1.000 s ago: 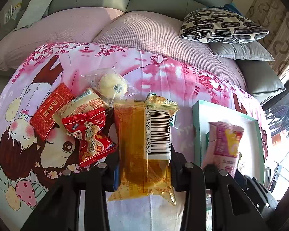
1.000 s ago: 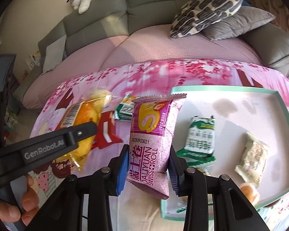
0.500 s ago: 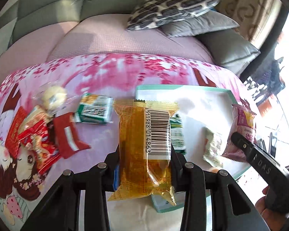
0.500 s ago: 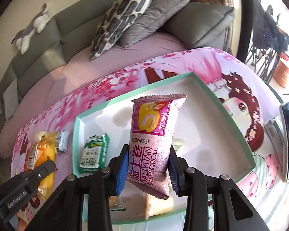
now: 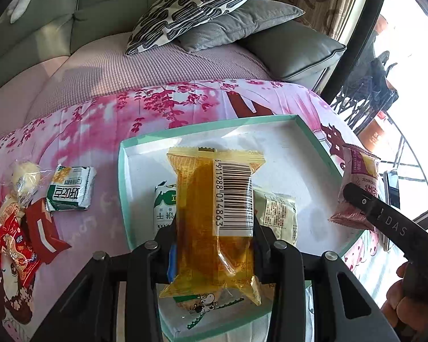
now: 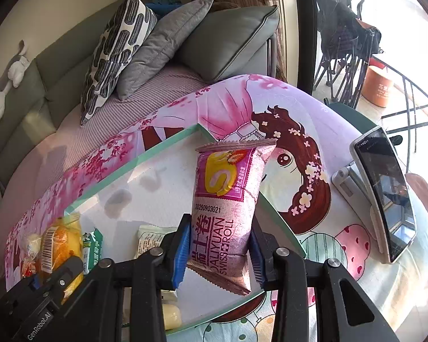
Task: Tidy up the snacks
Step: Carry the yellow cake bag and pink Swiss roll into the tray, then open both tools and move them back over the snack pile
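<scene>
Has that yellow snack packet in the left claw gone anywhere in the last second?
Yes. The yellow packet, gripped by the left gripper, has travelled rightward from above the loose snack pile to over the green-rimmed tray.

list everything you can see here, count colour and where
tray: 1, white with green rim, on the cloth
yellow cake pack: 1, held over the tray
swiss roll pack: 1, pink, held at the tray's right edge
packs in tray: at least 3, green-white and cream
loose snacks: about 5, red, green, cream, left of the tray
cloth: 1, pink cartoon print, on the table
phone: 1, dark, on a stand, right
cushions: 3, one patterned, two grey, on the sofa
left gripper: black, shut
right gripper: black, shut
</scene>
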`<state>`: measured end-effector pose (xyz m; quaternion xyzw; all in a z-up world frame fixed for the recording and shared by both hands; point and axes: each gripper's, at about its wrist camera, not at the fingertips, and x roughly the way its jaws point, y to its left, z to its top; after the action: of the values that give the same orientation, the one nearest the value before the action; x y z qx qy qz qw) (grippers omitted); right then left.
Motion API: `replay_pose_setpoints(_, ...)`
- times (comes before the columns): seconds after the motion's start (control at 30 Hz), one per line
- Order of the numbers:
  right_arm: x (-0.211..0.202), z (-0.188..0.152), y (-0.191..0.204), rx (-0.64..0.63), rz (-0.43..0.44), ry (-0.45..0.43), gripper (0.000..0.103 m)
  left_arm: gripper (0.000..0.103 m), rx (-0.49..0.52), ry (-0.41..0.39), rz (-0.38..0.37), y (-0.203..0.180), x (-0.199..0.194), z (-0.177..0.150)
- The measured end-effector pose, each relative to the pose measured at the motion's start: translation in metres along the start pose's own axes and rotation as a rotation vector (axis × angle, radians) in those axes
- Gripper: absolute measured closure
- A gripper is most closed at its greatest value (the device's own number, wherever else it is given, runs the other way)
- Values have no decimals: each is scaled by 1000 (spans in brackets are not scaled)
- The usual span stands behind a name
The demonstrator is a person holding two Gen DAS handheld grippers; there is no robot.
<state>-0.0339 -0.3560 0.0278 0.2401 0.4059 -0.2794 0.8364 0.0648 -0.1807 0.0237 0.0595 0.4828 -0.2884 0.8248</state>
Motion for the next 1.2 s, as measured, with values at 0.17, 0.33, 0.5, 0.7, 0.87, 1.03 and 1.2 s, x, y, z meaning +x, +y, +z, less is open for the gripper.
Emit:
replay_pose_setpoints(0.17, 20, -3, 3, -24, -9, 65, 63, 62, 3, 15, -22, -7, 15, 1)
replay_pose_setpoints(0.33, 31, -7, 8, -49, -4, 109, 63, 62, 26, 50, -5, -12, 29, -2)
replay_pose_setpoints(0.5, 34, -8, 14, -67, 6, 126, 63, 62, 38, 74, 5, -14, 37, -6)
replay_pose_setpoints(0.7, 37, -9, 17, -82, 3, 145, 63, 47, 47, 85, 15, -16, 38, -5)
replay_pose_setpoints(0.87, 35, -9, 21, -102, 1, 138, 63, 40, 29, 87, 20, -11, 32, -2)
replay_pose_setpoints(1.03, 37, -10, 23, -128, -25, 135, 37, 37, 22, 85, 26, -11, 23, 0)
replay_pose_setpoints(1.2, 36, -10, 22, -136, -16, 122, 23, 27, 7, 79, 51, -7, 11, 3)
